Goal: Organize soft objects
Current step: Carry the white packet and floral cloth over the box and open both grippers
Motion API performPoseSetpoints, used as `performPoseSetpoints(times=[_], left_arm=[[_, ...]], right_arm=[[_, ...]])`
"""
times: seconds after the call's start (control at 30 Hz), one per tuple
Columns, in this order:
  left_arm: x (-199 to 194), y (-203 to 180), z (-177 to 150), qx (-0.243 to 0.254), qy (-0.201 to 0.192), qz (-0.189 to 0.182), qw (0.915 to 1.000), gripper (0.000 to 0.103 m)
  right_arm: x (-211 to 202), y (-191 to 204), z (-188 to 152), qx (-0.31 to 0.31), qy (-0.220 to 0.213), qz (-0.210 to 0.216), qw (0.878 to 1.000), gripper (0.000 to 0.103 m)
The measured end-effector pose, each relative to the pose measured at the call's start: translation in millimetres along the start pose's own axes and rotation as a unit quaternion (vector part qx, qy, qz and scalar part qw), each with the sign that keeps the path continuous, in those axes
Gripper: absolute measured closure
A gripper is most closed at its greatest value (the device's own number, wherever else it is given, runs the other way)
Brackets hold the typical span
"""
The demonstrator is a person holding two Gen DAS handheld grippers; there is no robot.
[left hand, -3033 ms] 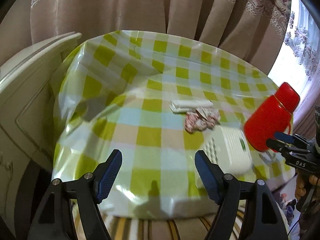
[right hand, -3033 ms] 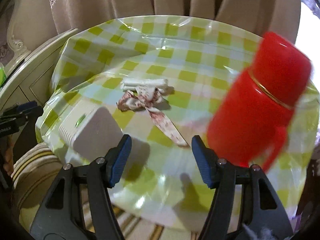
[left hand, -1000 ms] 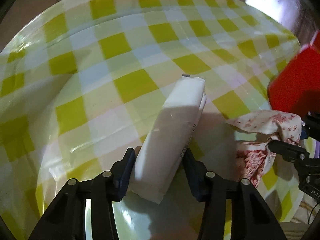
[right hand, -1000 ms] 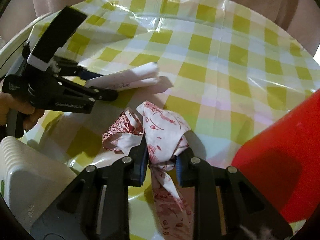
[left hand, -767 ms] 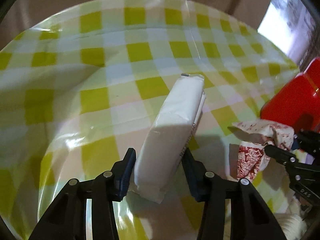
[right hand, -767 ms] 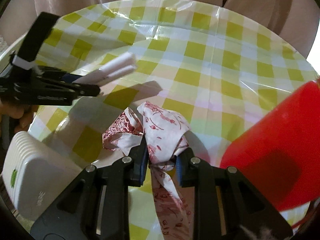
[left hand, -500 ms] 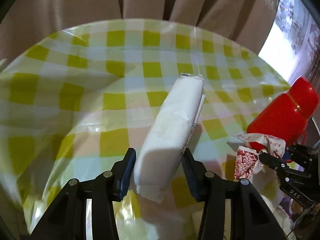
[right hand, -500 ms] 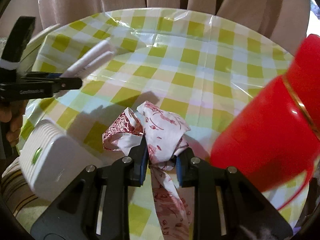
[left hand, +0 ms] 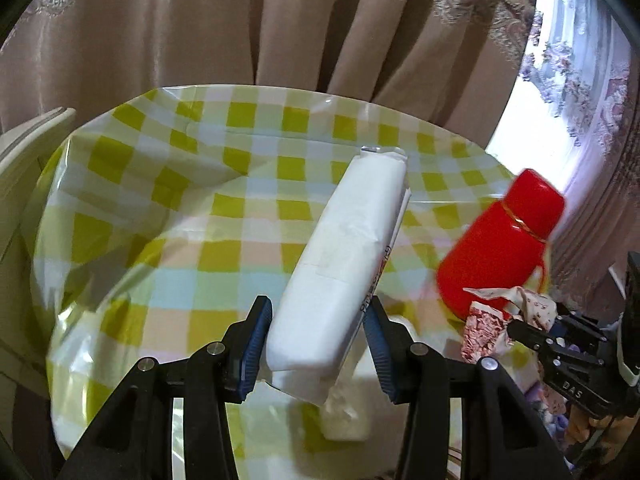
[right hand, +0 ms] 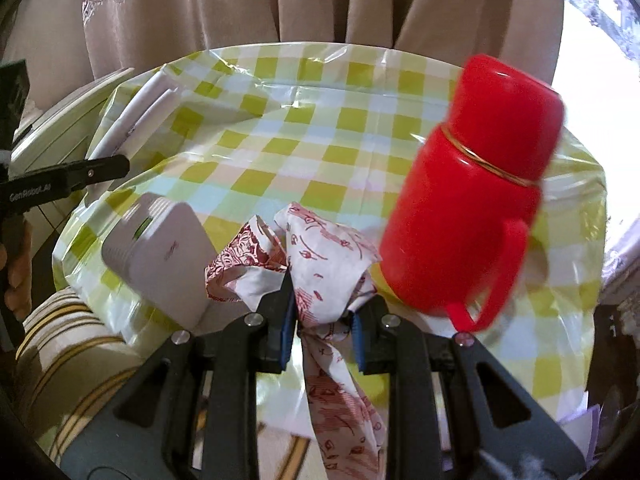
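Note:
My left gripper [left hand: 318, 350] is shut on a long white tissue pack [left hand: 348, 264] and holds it in the air above the checked tablecloth [left hand: 192, 216]. In the right wrist view that pack [right hand: 132, 120] shows at far left, ahead of the left gripper's black finger. My right gripper [right hand: 322, 318] is shut on a red-and-white patterned cloth [right hand: 320, 256], whose tail hangs down between the fingers. From the left wrist view the same cloth [left hand: 500, 312] appears at the right, bunched in the right gripper's jaws [left hand: 516, 330].
A red flask [right hand: 476, 208] with a handle stands on the right of the table. A white box-shaped device [right hand: 160, 256] sits at the table's near left edge. Brown curtains [left hand: 240, 24] hang behind, a white cabinet [left hand: 24, 148] stands left, and a striped cushion [right hand: 68, 340] lies below.
Both grippers have risen and drawn back from the table, each carrying its object. The tissue pack and the cloth are both lifted clear, and more of the table and curtains shows.

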State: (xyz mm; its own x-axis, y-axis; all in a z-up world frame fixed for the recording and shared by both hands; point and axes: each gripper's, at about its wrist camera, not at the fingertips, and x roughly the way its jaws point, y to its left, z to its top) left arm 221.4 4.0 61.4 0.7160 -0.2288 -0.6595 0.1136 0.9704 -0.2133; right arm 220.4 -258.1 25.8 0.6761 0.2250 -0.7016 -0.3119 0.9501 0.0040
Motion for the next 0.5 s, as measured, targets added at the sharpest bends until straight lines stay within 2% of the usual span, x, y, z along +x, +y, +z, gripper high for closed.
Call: performPoseSetpoints(times=[0.2,0.5], left_arm=[[-20.3,-30.8,-19.1,0.001,-0.003,-0.035,0.9994,0.055],[-31.6,-79.5,-44.0,0.018,0.015,-0.081,0.9964,0.055]], right_arm=[[-31.6,-12.0,-20.0,0.010,-0.005,-0.011,1.000,0.076],[-80.4,-28.0,-43.0,0.026,-0.021,-0.025,0.999,0.076]])
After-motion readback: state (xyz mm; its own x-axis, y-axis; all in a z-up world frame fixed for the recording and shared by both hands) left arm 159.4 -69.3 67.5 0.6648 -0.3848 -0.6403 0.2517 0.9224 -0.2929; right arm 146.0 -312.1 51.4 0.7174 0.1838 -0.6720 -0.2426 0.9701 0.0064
